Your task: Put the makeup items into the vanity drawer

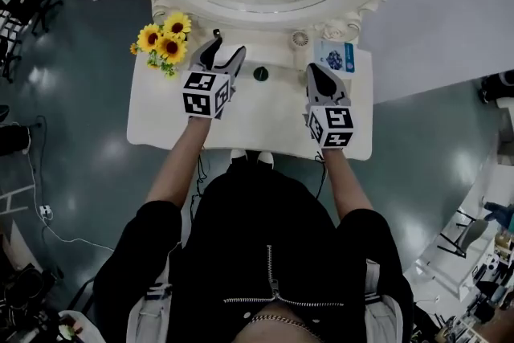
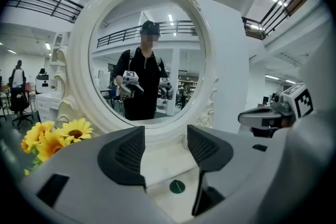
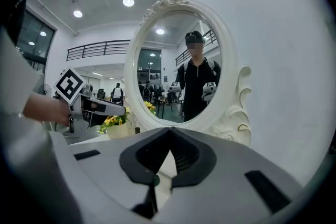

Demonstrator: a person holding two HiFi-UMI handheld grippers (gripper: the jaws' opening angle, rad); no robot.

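Observation:
A small dark green round item (image 1: 260, 74) lies on the white vanity top (image 1: 161, 120), in front of the oval mirror (image 1: 265, 4). A blue and white packet (image 1: 334, 56) sits at the back right. My left gripper (image 1: 227, 54) hovers just left of the green item, open, with nothing between its pads. In the left gripper view the green item (image 2: 177, 186) shows below the spread jaws of that gripper (image 2: 165, 140). My right gripper (image 1: 316, 71) is to the right of the item, shut and empty. Its tips (image 3: 169, 132) meet in the right gripper view. No drawer front is in view.
A bunch of sunflowers (image 1: 165, 40) stands at the table's back left, close to the left gripper. A small round white object (image 1: 300, 38) sits by the mirror base. The person's legs are against the table's front edge.

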